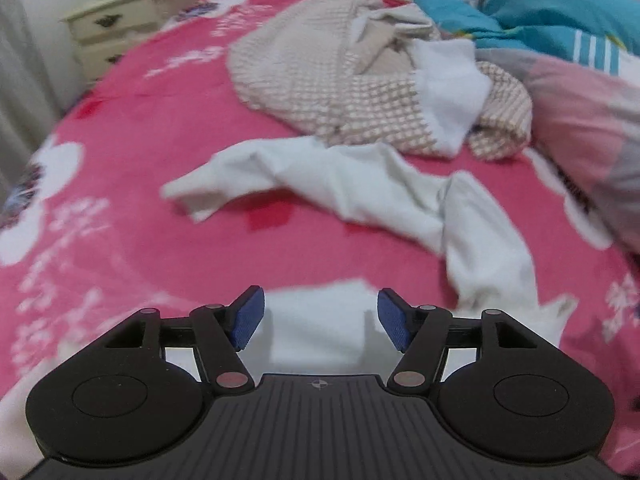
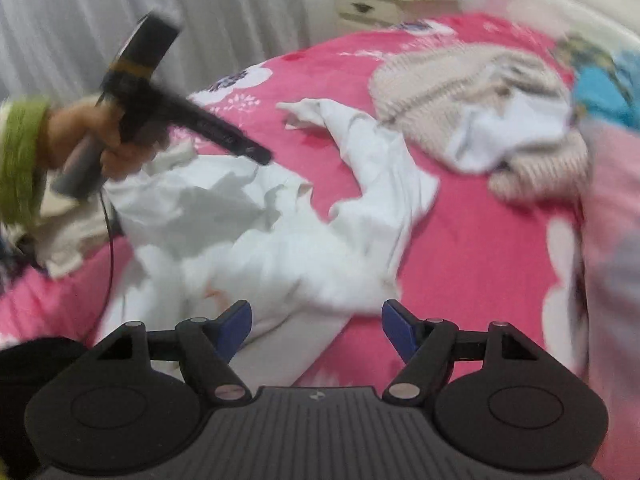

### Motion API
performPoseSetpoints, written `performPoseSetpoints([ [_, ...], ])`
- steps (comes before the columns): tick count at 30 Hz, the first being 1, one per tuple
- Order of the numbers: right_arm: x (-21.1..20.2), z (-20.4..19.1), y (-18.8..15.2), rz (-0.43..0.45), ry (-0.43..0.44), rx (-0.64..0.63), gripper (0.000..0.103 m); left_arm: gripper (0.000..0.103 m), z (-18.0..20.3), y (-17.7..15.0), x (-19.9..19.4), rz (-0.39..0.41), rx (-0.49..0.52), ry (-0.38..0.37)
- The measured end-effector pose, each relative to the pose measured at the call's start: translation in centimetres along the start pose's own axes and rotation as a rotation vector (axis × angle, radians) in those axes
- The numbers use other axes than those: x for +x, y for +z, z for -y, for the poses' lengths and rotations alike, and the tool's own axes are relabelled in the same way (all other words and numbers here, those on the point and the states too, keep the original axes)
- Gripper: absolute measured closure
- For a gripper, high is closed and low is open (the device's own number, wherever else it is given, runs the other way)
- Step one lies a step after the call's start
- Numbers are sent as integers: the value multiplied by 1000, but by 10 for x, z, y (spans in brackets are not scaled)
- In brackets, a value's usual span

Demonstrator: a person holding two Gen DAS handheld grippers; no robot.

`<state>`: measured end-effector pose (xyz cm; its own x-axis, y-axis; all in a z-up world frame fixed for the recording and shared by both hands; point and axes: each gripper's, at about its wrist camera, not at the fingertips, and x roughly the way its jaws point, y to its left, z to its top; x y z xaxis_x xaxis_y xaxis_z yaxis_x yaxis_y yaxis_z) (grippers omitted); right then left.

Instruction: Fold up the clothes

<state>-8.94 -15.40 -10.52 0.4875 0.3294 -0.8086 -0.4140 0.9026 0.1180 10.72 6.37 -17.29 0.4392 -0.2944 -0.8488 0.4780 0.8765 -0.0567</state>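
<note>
A crumpled white garment lies on the pink bed; a long sleeve stretches across the sheet in the left wrist view. My left gripper is open, empty, just above a white part of the garment. In the right wrist view the same left gripper is held in a hand at the left, over the garment's upper edge. My right gripper is open and empty, low over the garment's near side.
A beige checked knit garment with white cloth on it lies farther up the bed. Blue and pink bedding is piled at the right. A cream nightstand stands beyond the bed. Grey curtains hang at the left.
</note>
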Motion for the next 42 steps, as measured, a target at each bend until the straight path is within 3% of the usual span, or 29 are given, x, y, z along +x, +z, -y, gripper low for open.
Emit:
performPoseSetpoints([
  [3,30,5,11,-5,45,-66,29,35,-2,9,21,-57,122,-54],
  [9,67,7,44,-15,238,-153,29,35,-3,11,35,-160,386,-134],
  [13,120,8,70,-64,269,-125,29,36,-12,5,25,-168,428,-143],
  [20,201,14,94,-152,243,52,33,38,-25,-13,12,-105,521,-91],
  [21,202,9,94,-152,235,43,39,39,-27,-14,11,-93,531,-87],
  [22,203,4,93,-152,227,34,59,39,-28,-15,10,-81,542,-83],
  [24,201,-4,94,-156,210,-5,83,39,-28,-18,10,-60,583,-87],
  [25,197,-10,94,-144,207,-48,91,39,-27,-20,11,-56,615,-85],
  [32,155,-52,92,-16,196,-416,91,38,-8,-44,9,-13,963,-47],
  [35,137,-78,83,14,178,-682,91,37,1,-55,-1,31,1098,-50],
  [40,115,-116,66,87,155,-1001,91,35,23,-80,-14,58,1258,-60],
  [42,107,-127,61,116,146,-1075,91,43,26,-88,-13,73,1272,-48],
])
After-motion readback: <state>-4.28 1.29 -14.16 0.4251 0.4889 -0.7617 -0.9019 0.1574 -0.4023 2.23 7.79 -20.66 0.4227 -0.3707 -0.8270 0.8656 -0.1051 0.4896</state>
